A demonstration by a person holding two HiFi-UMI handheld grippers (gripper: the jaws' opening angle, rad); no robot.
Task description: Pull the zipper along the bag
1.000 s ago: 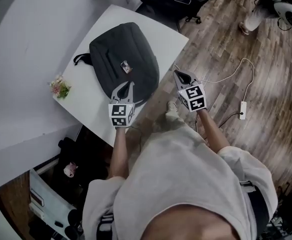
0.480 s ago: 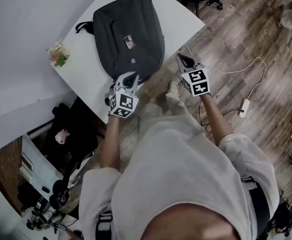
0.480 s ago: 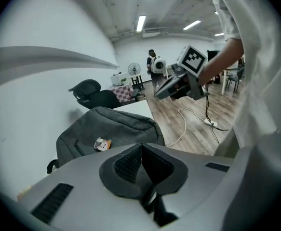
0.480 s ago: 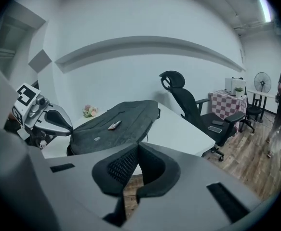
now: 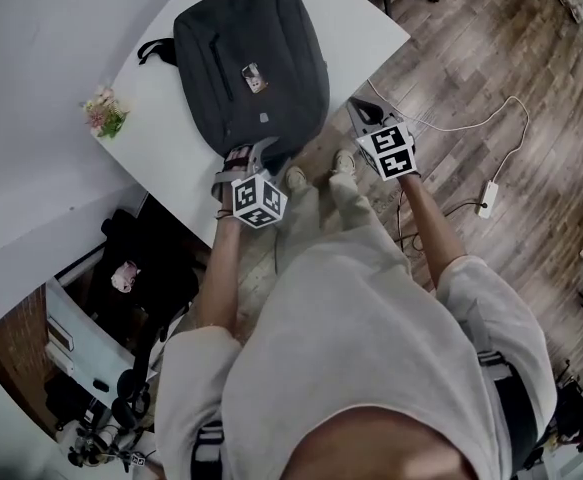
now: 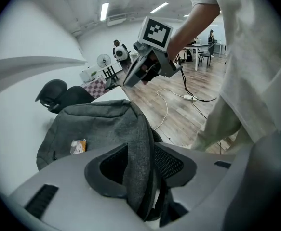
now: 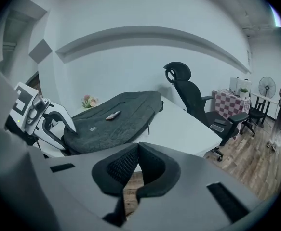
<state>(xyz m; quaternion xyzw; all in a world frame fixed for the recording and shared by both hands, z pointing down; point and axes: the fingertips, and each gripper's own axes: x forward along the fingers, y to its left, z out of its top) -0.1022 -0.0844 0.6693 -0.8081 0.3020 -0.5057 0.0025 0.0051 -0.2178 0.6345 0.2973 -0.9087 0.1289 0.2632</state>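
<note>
A dark grey backpack (image 5: 251, 58) lies flat on the white table (image 5: 171, 158), with a small tag (image 5: 252, 76) on top. My left gripper (image 5: 249, 151) is at the bag's near edge. In the left gripper view the jaws have just been opening, and they straddle a fold of the bag's fabric (image 6: 135, 143); my left gripper (image 6: 140, 163) stands open around it. My right gripper (image 5: 359, 113) hovers off the table's edge, right of the bag, shut and empty (image 7: 138, 153). A thin pull (image 7: 148, 125) dangles at the bag's side.
A small bunch of flowers (image 5: 103, 113) stands at the table's left corner. A white cable and power strip (image 5: 488, 190) lie on the wooden floor to the right. A black office chair (image 7: 188, 90) stands behind the table. My own legs are close to the table's near edge.
Both grippers have sunk toward the table. The left gripper rolled, came onto the bag's near edge and opened its jaws around the fabric. The right gripper stayed shut.
</note>
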